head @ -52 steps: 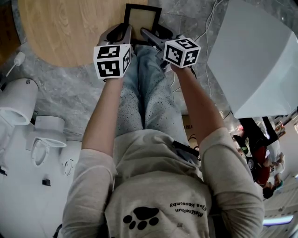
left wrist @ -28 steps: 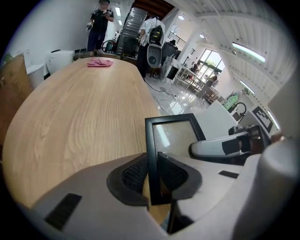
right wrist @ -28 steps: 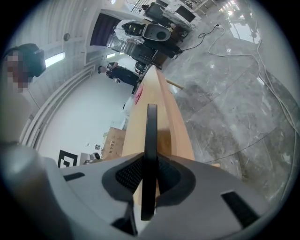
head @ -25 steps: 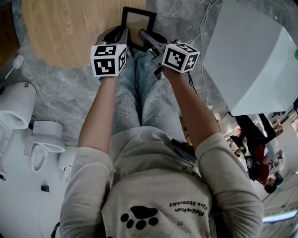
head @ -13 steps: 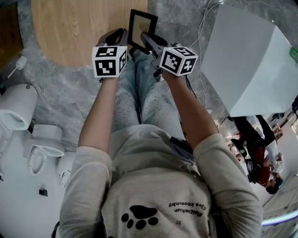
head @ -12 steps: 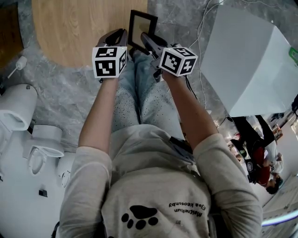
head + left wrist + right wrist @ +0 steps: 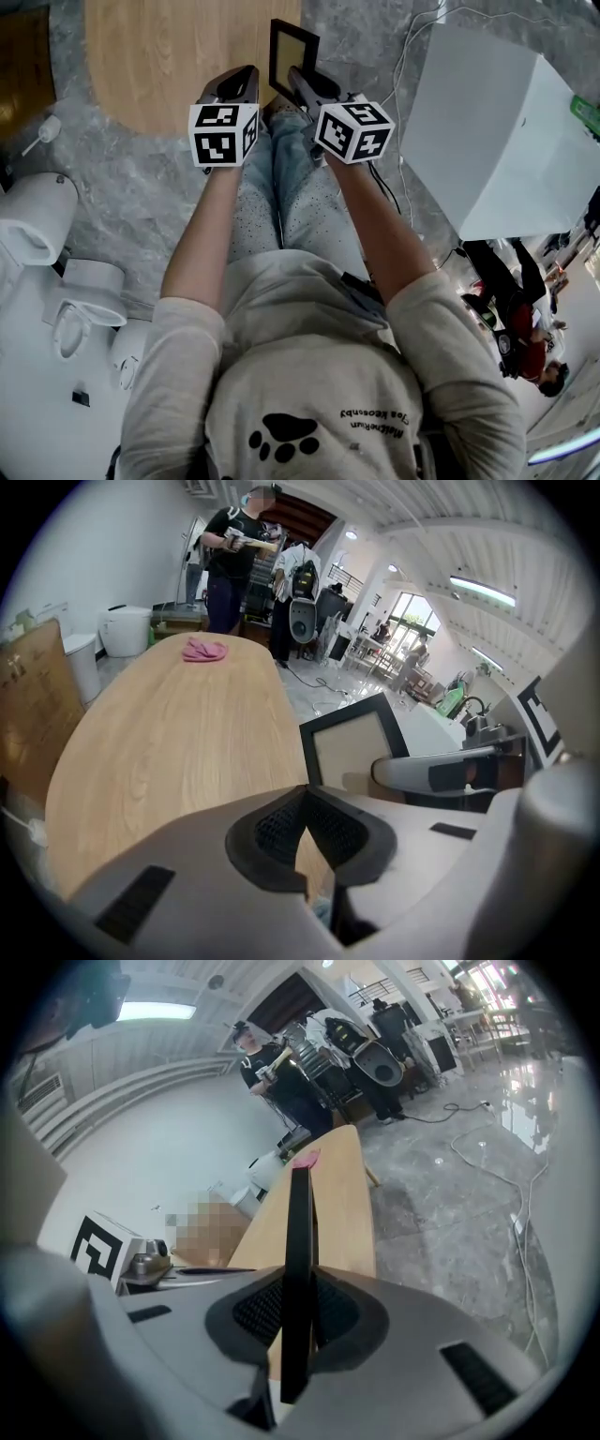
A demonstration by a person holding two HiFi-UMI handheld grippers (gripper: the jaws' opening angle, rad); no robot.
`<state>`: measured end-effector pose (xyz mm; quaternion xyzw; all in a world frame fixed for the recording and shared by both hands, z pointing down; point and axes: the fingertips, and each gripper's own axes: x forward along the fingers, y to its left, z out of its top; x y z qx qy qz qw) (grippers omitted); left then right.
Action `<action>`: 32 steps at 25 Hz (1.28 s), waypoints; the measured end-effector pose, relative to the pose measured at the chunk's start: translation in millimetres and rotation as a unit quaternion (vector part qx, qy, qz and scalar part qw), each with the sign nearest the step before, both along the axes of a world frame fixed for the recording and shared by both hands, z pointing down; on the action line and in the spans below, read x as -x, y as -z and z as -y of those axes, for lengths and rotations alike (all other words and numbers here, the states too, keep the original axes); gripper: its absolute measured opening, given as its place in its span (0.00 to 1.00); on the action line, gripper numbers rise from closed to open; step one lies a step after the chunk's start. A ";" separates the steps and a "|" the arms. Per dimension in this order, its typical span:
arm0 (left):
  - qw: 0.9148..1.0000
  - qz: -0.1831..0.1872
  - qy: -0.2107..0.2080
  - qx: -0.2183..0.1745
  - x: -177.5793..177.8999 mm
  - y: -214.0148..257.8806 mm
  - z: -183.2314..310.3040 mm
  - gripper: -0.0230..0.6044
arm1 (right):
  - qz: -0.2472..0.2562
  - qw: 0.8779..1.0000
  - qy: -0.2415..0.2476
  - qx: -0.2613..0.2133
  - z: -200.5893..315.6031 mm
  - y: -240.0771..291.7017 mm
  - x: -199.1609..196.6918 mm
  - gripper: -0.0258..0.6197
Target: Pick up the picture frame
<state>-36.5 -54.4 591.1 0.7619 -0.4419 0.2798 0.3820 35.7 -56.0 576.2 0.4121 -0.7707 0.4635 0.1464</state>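
Item 1. 2 white toilets (image 7: 42,211) stand on the grey floor (image 7: 141,187), behind the left gripper and well off to its left.

Item 2. The left gripper (image 7: 246,75) is clenched and holds nothing. In the left gripper view its pads (image 7: 281,825) meet with no object between them. It hangs over the near end of the wooden table (image 7: 169,56).

Item 3. Far ahead of those jaws, a pink cloth (image 7: 203,650) lies on the table top. A person (image 7: 232,560) stands beyond the table's far end.

Item 4. The picture frame (image 7: 292,52) stands upright, just ahead of the left gripper and to its right, apart from it. From that side its black border and pale panel show face-on (image 7: 359,752). Whether its lower edge touches the table cannot be confirmed.

Item 5. The right gripper (image 7: 296,77) is grasping the picture frame. In the right gripper view the frame (image 7: 299,1222) runs edge-on through the jaws, with 1 pad pressed against each face. The grip is at the frame's near, lower part.

Item 6. The 2 grippers sit side by side, near each other and not touching.

Item 7. Cables (image 7: 412,47) trail over the floor ahead of the right gripper and to its right. A large white box (image 7: 487,122) stands further right, well apart from it.
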 end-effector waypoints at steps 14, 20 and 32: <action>0.995 -0.004 0.019 -0.101 7.1 106.1 18.9 0.05 | -0.054 0.992 -0.004 -0.113 30.2 107.3 -6.0 0.11; 0.989 0.000 0.019 -0.149 8.1 157.6 22.0 0.05 | -0.069 0.985 -0.007 -0.161 35.3 157.1 -6.7 0.11; 0.964 -0.002 0.024 -0.264 14.9 280.1 33.4 0.05 | -0.069 0.959 -0.019 -0.275 32.6 274.9 -1.3 0.11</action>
